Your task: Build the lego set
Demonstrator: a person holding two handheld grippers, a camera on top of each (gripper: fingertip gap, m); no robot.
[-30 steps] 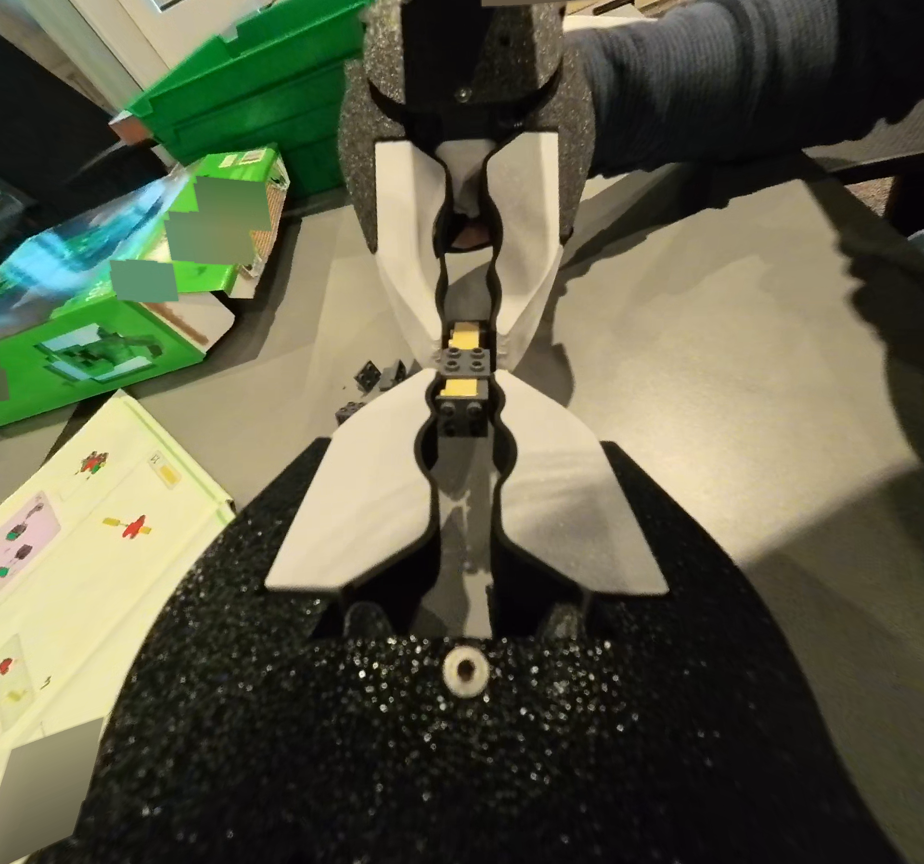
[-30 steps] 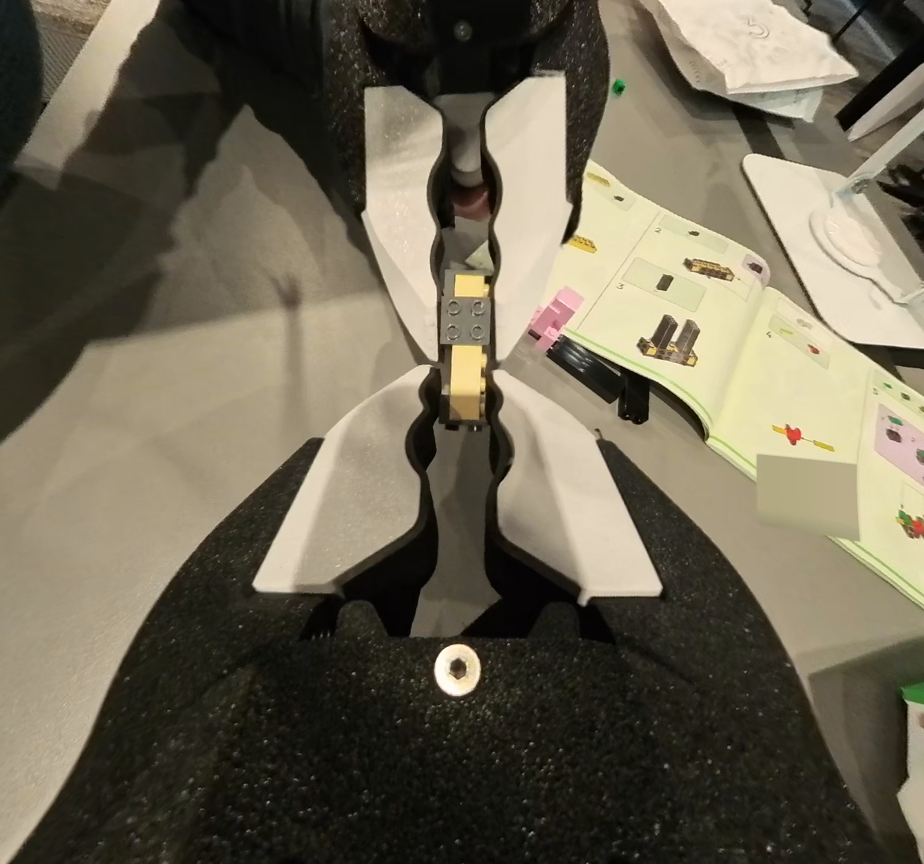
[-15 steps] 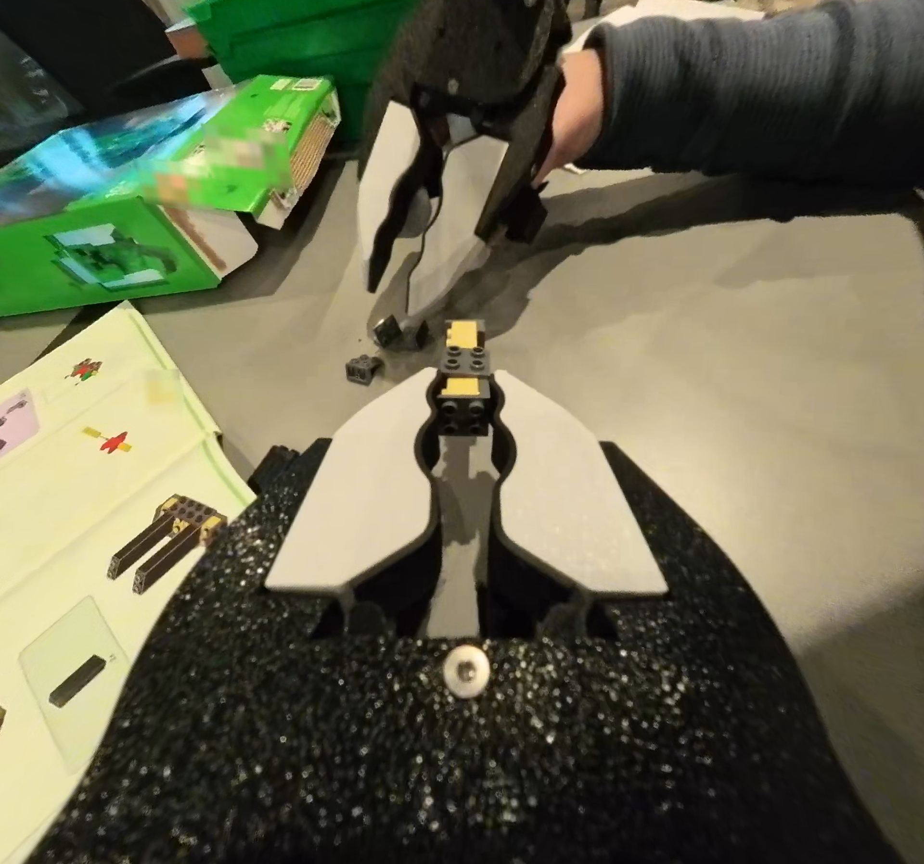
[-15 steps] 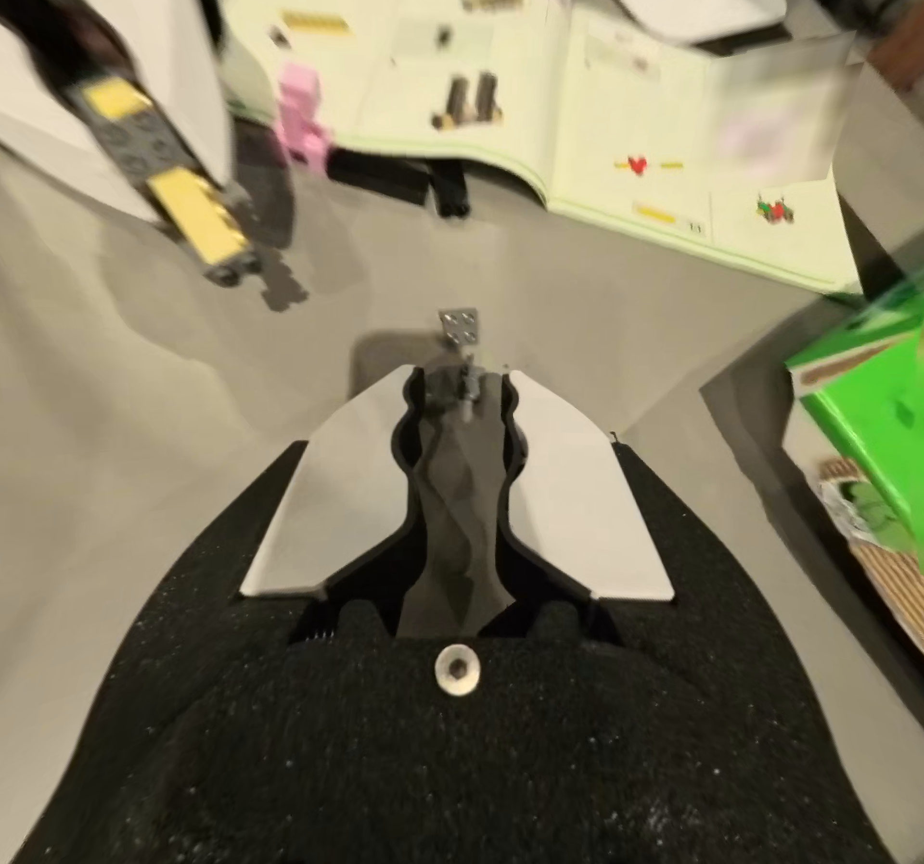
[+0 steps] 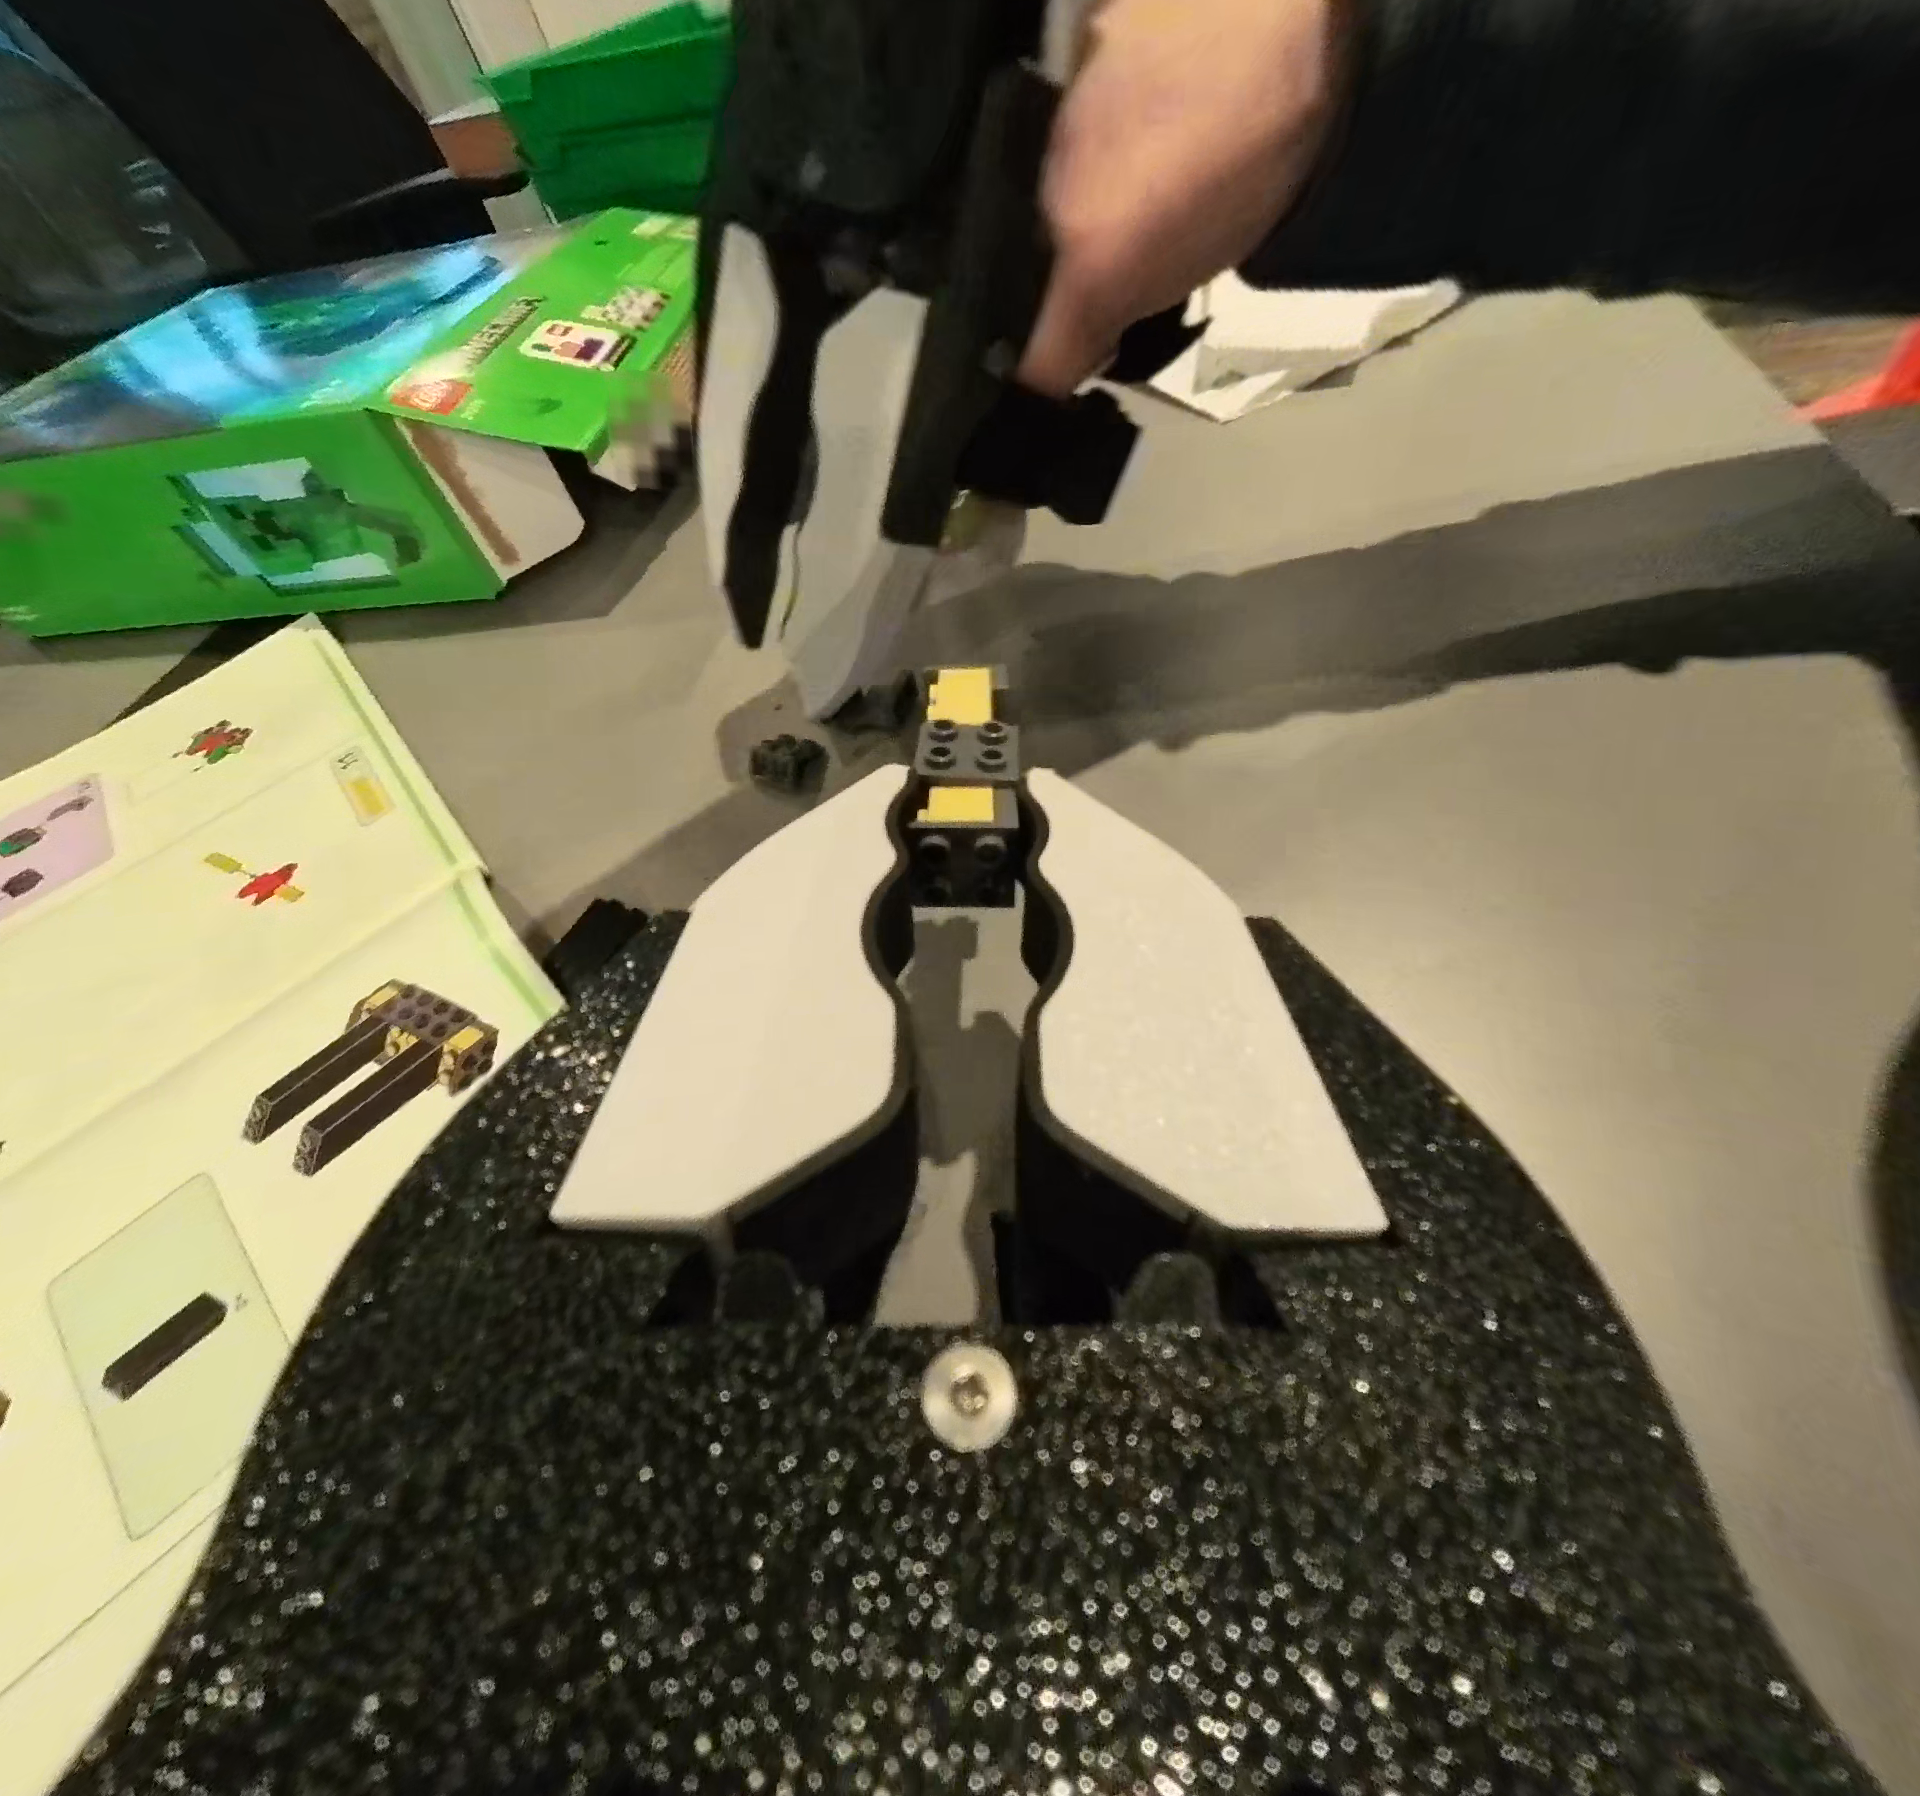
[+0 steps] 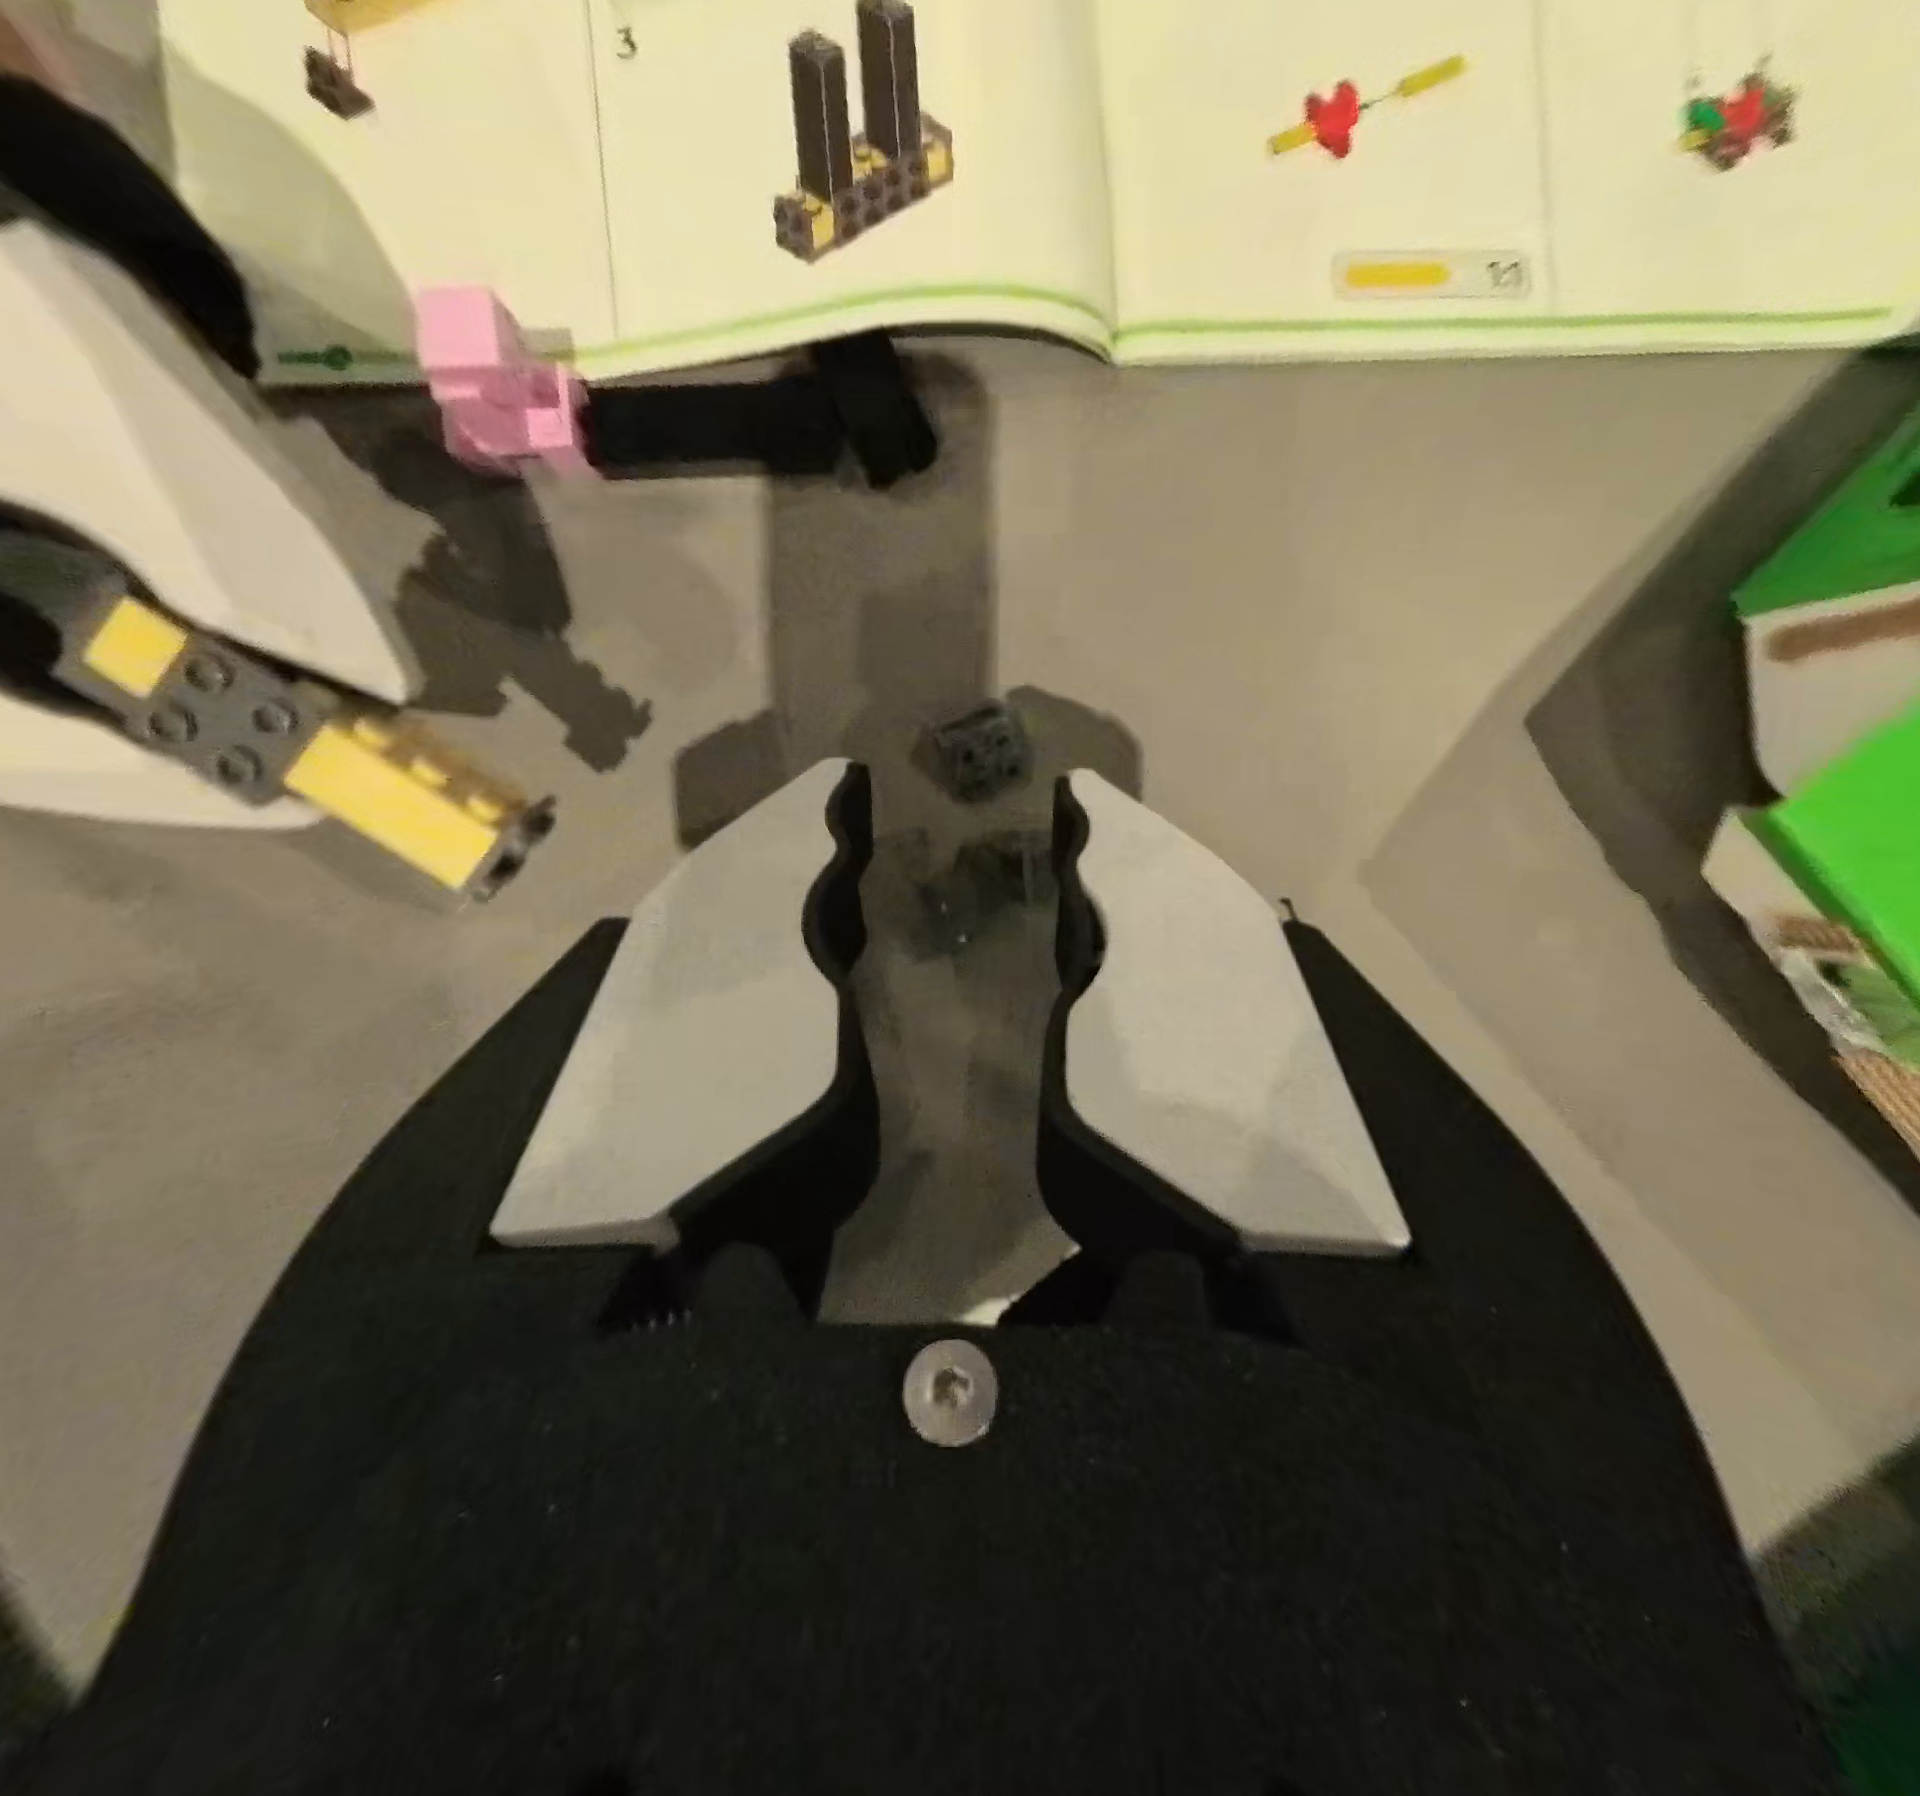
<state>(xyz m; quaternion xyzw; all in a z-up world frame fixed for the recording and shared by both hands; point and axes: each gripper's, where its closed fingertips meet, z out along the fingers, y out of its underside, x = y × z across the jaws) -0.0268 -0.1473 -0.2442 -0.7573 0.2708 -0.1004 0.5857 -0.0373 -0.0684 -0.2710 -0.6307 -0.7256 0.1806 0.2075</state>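
Observation:
My left gripper (image 5: pixel 961 796) is shut on a small lego assembly (image 5: pixel 964 749), a yellow brick with dark grey plates on it, held above the grey table. The right wrist view shows the assembly (image 6: pixel 312 770) at the left, sticking out of the left gripper's white fingers (image 6: pixel 156 520). My right gripper (image 6: pixel 961 790) is open and points down at the table. A small dark grey piece (image 6: pixel 971 749) lies just beyond its tips and another, blurred, lies between its fingers. In the left wrist view the right gripper (image 5: pixel 805 645) hangs over loose dark pieces (image 5: pixel 788 764).
An open instruction booklet (image 6: pixel 1039 136) lies beyond the right gripper and also shows in the left wrist view (image 5: pixel 208 1019). A pink lego figure (image 6: pixel 499 385) and long black bricks (image 6: pixel 748 427) lie at its edge. A green set box (image 5: pixel 260 499) and green bins (image 5: pixel 613 125) stand behind.
My right gripper has let go of the assembly, opened and swung away to the loose dark pieces on the table. My left gripper still holds the assembly.

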